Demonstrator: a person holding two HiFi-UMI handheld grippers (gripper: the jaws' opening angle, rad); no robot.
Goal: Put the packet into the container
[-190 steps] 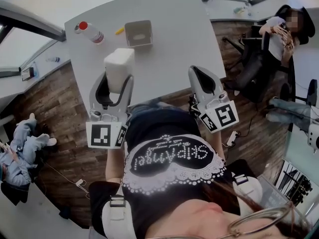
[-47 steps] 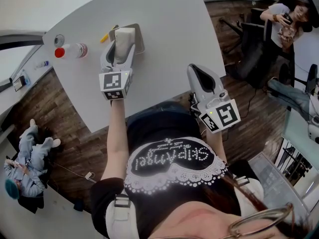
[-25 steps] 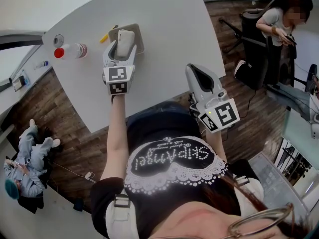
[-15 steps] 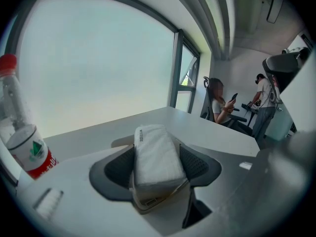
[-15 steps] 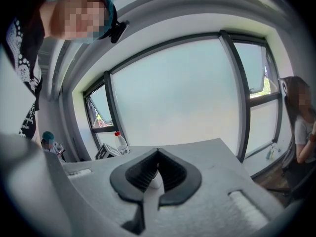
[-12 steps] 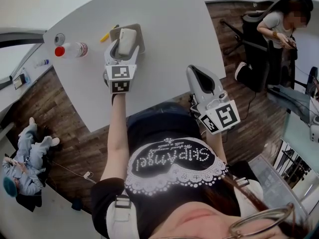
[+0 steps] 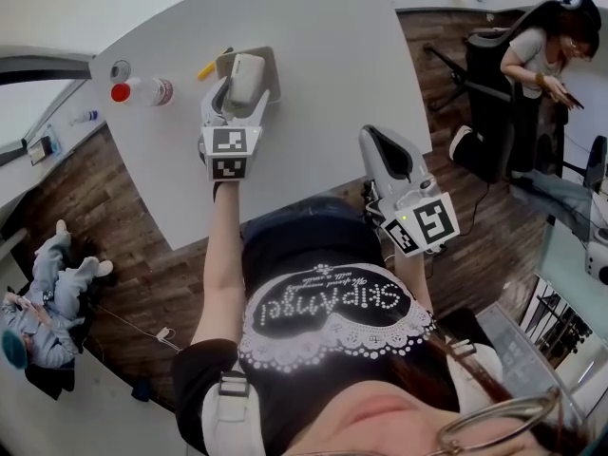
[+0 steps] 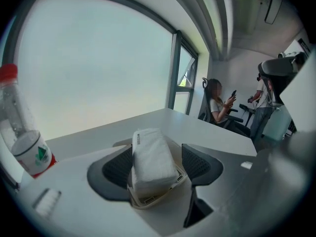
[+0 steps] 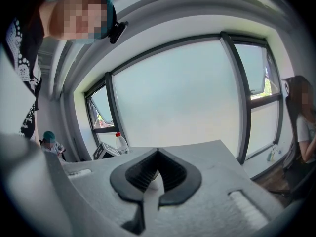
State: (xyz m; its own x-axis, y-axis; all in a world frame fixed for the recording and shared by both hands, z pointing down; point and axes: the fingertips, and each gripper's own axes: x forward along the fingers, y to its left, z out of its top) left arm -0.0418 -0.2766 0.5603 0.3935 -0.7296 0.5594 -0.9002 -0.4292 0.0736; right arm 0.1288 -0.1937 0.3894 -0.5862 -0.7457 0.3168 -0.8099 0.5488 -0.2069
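The white packet (image 7: 245, 77) lies in the small beige container (image 7: 270, 64) at the table's far left. My left gripper (image 7: 244, 91) straddles both; its jaws have just been opening. In the left gripper view the packet (image 8: 149, 159) rests on the container (image 8: 157, 197) between the dark pads (image 8: 201, 163), and a gap shows on the right side, so the gripper (image 8: 157, 151) is open. My right gripper (image 7: 372, 135) hovers over the table's near right edge. Its jaw tips meet in the right gripper view (image 9: 158, 152), shut on nothing.
A clear bottle with a red cap (image 7: 142, 91) lies left of the container, with a yellow item (image 7: 206, 68) and a small round object (image 7: 120, 70) nearby. A person sits on a chair at the right (image 7: 532, 60); another sits on the floor at the left (image 7: 38, 302).
The left gripper carried the packet from the table's near side to the container. Over the last second its jaws spread and the packet settled into the container. The right gripper stayed put.
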